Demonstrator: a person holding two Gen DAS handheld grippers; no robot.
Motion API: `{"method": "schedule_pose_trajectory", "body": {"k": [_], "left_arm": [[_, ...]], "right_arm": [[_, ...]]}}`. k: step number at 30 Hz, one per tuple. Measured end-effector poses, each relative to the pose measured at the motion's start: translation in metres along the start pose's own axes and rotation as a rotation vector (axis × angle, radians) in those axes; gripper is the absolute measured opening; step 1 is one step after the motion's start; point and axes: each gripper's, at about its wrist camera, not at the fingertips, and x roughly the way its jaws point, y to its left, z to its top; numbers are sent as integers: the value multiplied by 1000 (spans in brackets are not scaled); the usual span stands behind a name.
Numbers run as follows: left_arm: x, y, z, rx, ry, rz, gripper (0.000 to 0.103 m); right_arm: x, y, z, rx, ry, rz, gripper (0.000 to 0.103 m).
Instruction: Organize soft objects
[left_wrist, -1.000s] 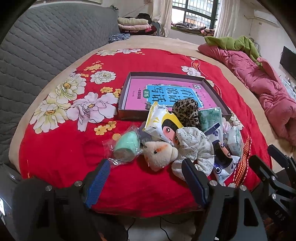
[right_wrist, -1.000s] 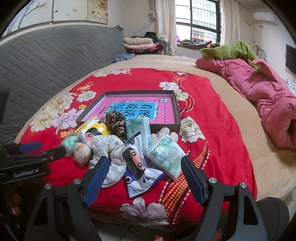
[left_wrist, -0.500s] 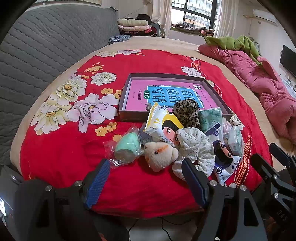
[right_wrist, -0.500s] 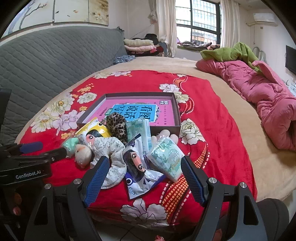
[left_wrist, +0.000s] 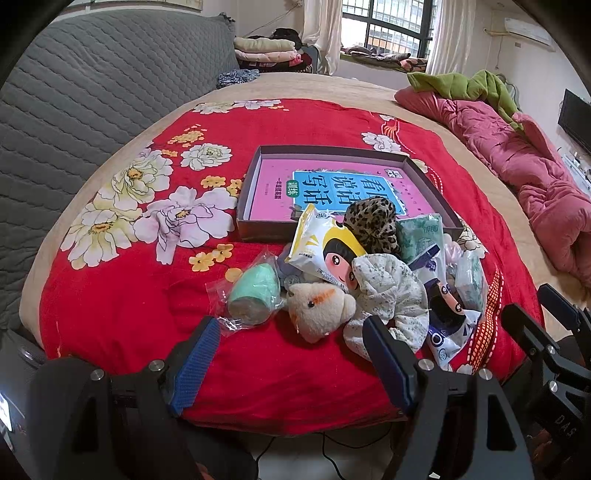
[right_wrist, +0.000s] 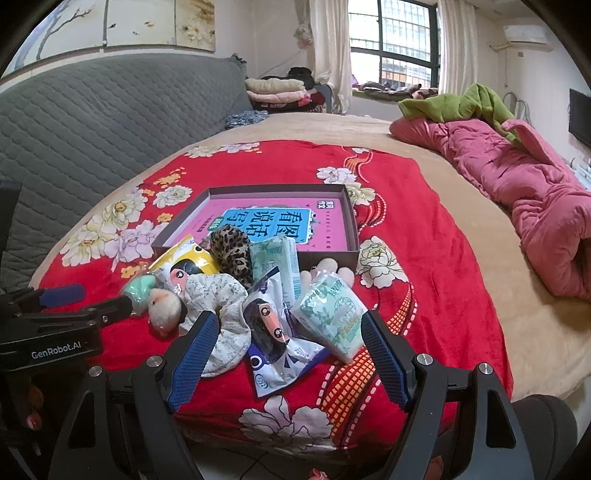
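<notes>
Heap of soft items on red floral blanket (left_wrist: 122, 306), just in front of shallow grey box (left_wrist: 255, 192): beige plush toy (left_wrist: 319, 308), floral white scrunchie (left_wrist: 388, 295), leopard-print scrunchie (right_wrist: 231, 249), green tissue pack (right_wrist: 332, 315). Left gripper (left_wrist: 291, 358) and right gripper (right_wrist: 286, 350) level at near blanket edge, both spread wide, empty. Tissue pack's long axis slants toward right gripper.
</notes>
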Motion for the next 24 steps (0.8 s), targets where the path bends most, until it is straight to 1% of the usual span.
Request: {"method": "schedule_pose_trajectory", "body": {"k": [24], "left_arm": [[2, 2, -1, -15, 6, -5, 79]], "right_arm": [[2, 0, 0, 3, 1, 4, 80]]}}
